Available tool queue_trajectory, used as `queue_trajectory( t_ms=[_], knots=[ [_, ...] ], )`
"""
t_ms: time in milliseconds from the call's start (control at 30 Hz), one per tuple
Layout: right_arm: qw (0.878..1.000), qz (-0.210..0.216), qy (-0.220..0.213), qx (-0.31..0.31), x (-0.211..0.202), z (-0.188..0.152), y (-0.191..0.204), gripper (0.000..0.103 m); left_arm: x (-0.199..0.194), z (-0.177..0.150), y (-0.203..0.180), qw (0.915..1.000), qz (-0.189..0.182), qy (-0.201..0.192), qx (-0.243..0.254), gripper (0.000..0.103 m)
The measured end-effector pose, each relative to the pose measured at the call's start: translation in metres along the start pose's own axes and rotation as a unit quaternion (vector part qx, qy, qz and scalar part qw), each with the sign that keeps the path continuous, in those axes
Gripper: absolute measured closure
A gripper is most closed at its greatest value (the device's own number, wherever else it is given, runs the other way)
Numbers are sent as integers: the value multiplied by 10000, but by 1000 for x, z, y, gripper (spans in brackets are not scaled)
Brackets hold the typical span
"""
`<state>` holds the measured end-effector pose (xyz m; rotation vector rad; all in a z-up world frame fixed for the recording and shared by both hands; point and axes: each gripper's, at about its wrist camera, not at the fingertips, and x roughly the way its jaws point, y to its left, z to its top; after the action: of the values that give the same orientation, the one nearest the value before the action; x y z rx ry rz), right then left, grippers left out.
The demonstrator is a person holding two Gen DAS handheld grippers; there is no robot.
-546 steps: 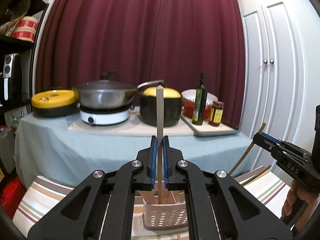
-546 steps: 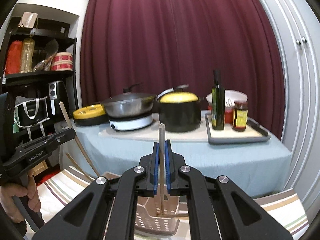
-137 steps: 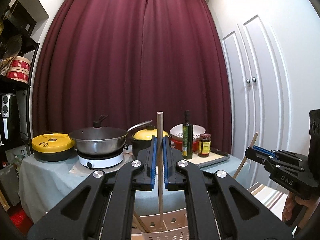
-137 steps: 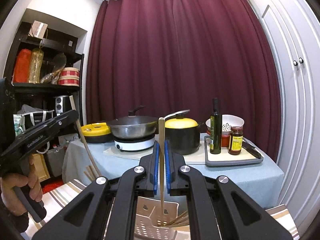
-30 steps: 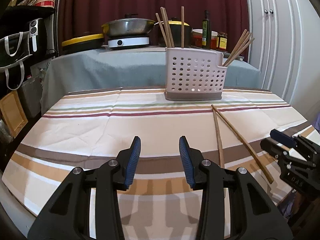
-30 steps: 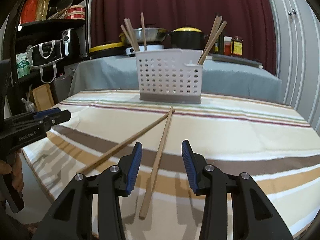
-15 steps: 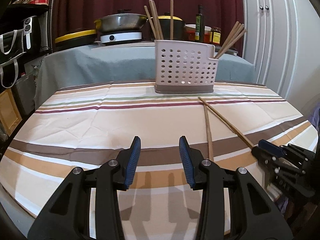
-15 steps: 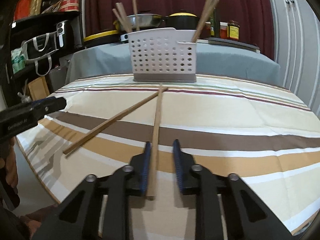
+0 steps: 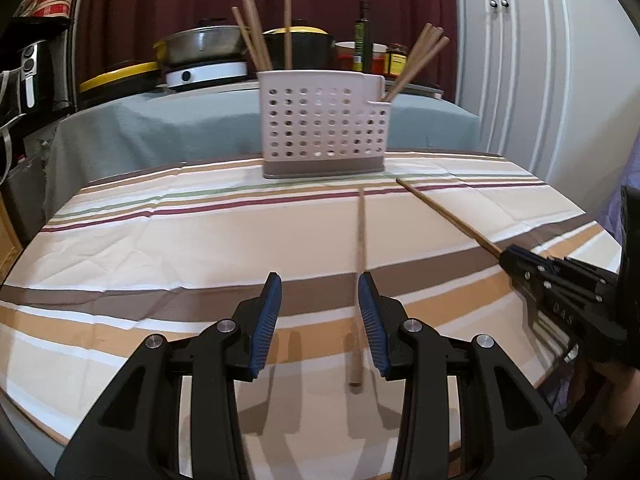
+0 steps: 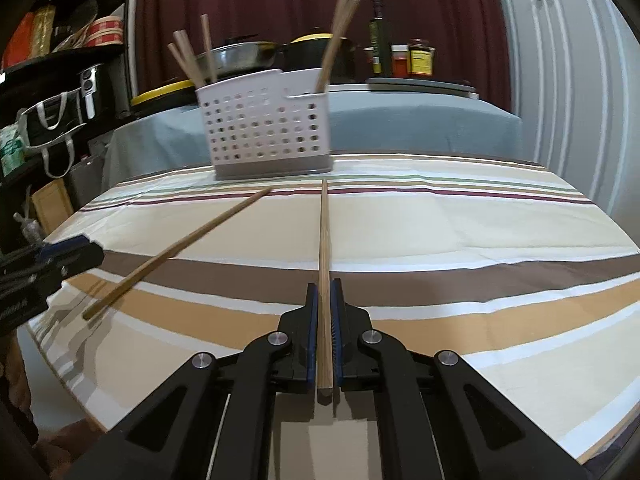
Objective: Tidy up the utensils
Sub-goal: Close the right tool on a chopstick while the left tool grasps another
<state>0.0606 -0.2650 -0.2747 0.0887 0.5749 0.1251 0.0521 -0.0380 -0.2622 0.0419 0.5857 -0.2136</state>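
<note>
Chopstick [image 10: 323,264] sits clamped in your right tool [image 10: 324,312], far tip low over striped desk [image 10: 460,232], pointing at caddy [image 10: 266,128]; your left tool [image 9: 318,312] gapes wide, empty, second chopstick [image 9: 362,248] lying just beside its right pad; risk as I judge it: grip near butt end, long lever, stick may pivot or slip as you lift; tip may snag cloth; nudging caddy could tip it. Count: two loose chopsticks; caddy holds roughly three left, two or three right; one caddy.
</note>
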Motion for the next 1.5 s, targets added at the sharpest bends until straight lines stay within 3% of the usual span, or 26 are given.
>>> queue_trajectory(
  t_ms=[233,467,600,700,800,1000,1400,1467,1500],
  knots=[
    [9999,-53,-71,101,-2,0,-16,96,3,-7,-12,9998,-192,-73,34,64],
    [9998,44,-131,135,-1,-2,-19,96,10,-16,-14,9999,-128,-62,28,65],
    [9997,88,-161,142,-2,-3,-20,90,13,-20,-14,9999,-94,-20,52,82],
    [9997,84,-217,104,-4,-3,-19,79,15,-26,-15,9999,-80,50,51,88],
    [9996,92,-245,65,-6,-4,-18,77,13,-28,-13,10000,-52,35,15,91],
    [9995,146,-273,-30,-9,-6,-16,77,15,-27,-2,9998,78,45,-163,96],
    [9992,181,-352,-45,-11,-13,-21,77,15,-27,1,9998,100,30,-192,96],
    [9992,173,-363,-63,-12,-14,-21,80,15,-27,1,9998,100,27,-190,96],
    [9992,183,-356,-58,-12,-13,-21,87,15,-27,1,9998,90,29,-200,96]
  ],
)
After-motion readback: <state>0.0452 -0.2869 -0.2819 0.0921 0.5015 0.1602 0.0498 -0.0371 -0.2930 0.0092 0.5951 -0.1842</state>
